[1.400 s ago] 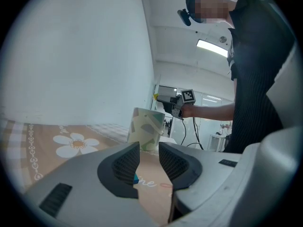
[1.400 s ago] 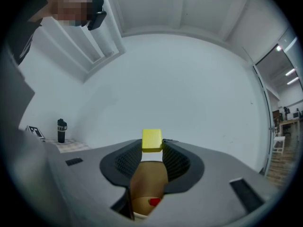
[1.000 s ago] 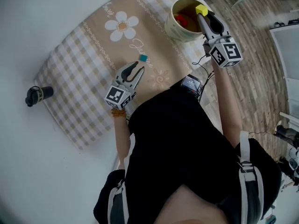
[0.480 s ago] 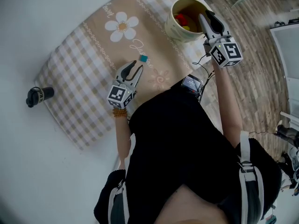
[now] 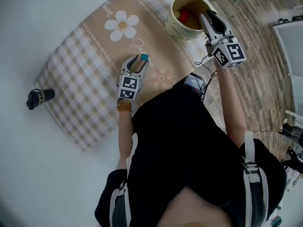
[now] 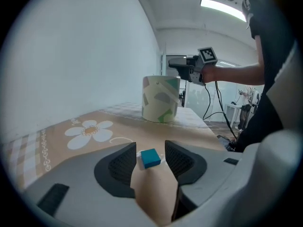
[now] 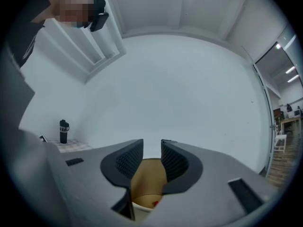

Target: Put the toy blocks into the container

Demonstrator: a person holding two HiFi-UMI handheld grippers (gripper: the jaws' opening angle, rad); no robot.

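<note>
The left gripper [image 5: 140,61], its jaws just opened and spread clear of both faces, straddles the teal block [image 6: 150,158] lying on the mat [image 5: 80,79] to set up a pinch, while the right gripper [image 5: 207,16] hovers empty, jaws apart, over the container [image 5: 176,28].

Bare mat [image 5: 85,65] separates blue block [image 5: 144,57] and cup [image 5: 174,30], whose mouth the right hand-held gripper [image 5: 207,14] overhangs

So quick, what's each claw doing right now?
Left gripper: open, jaws just widened, blue block between them, ungripped.
Right gripper: open, empty, over the container.
</note>
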